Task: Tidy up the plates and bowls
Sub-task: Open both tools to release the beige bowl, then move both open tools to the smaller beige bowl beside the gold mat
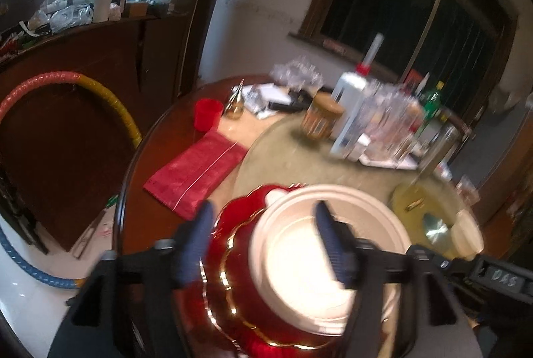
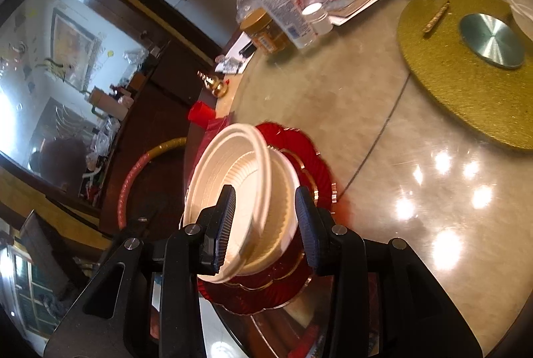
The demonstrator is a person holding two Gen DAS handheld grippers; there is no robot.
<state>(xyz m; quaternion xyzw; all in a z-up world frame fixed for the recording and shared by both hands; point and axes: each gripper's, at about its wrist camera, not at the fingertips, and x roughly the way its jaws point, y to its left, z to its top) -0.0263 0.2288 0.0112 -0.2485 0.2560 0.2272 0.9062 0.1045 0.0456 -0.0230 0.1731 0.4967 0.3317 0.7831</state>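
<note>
Left gripper (image 1: 263, 244): jaws are seen spread wide, one finger on each side of the bowl rim; nothing is clamped.
Right gripper (image 2: 265, 226): jaws are seen partly open around the near rims of the bowls; pad contact cannot be told.
White bowls (image 2: 233, 178): nested, the upper one tilted (rim raised on the left), and set on the red plates.
Red plates (image 2: 299, 151): stacked, gold-edged, located at the near edge of the worktop (image 2: 383, 124).
Red cloth (image 1: 196, 171): laid flat left of the plates.

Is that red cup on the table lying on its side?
No, in the left wrist view the red cup stands upright near the table's edge, just beyond the red cloth.
</note>
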